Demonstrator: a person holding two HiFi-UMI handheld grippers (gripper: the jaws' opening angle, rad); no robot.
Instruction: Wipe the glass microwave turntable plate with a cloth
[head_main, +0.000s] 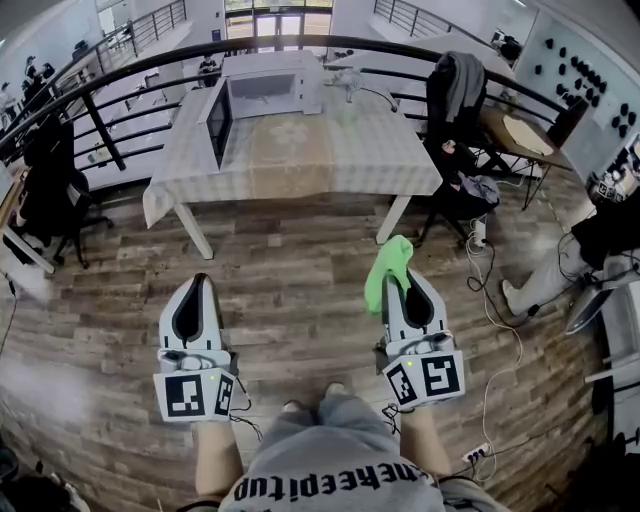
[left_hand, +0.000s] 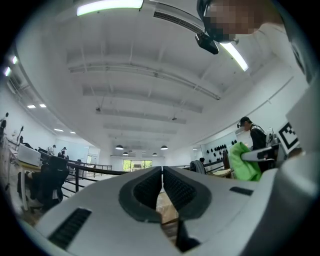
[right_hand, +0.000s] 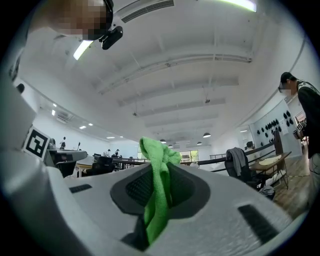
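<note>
My right gripper (head_main: 405, 280) holds the green cloth (head_main: 386, 268) pinched between its fingers. The fingers of my left gripper (head_main: 199, 284) are pressed together, empty. The microwave (head_main: 262, 92) stands open on the surface (head_main: 335, 150), well ahead.

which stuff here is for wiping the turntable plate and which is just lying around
For the job: green cloth, clamped in the right gripper; left gripper, shut and empty; microwave, door open, on the table. The plate itself cannot be made out.

Lying about: grey jacket; black office chair; loose cables.
</note>
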